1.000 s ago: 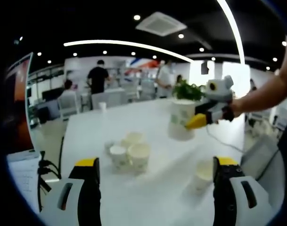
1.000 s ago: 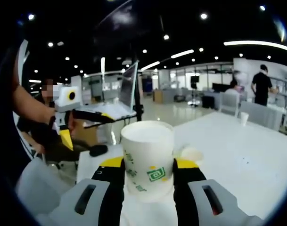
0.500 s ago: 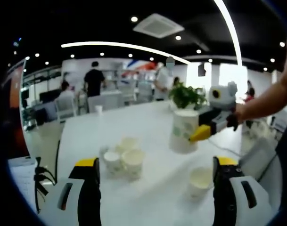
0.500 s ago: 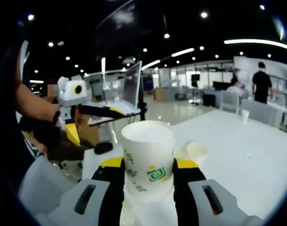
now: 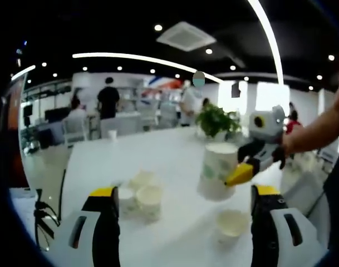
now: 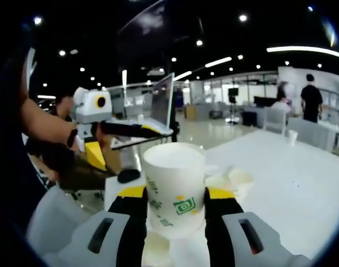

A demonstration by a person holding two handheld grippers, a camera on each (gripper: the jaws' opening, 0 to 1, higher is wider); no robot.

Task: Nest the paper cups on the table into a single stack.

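Cup up in the air: the right claw (image 6: 175, 208) is clamped on a white paper cup (image 6: 175, 186) with a green logo, upright between its yellow-tipped jaws. From the left gripper view, that held cup (image 5: 217, 171) hangs above the white tabletop (image 5: 169, 150), over a single open cup (image 5: 231, 222) standing below it. The left claw (image 5: 180, 222) is spread wide, gripping nothing, low over the tabletop. Between its jaws and off to the left sits a cluster of loose cups (image 5: 138, 197), touching each other. A potted plant (image 5: 216, 119) stands further back.
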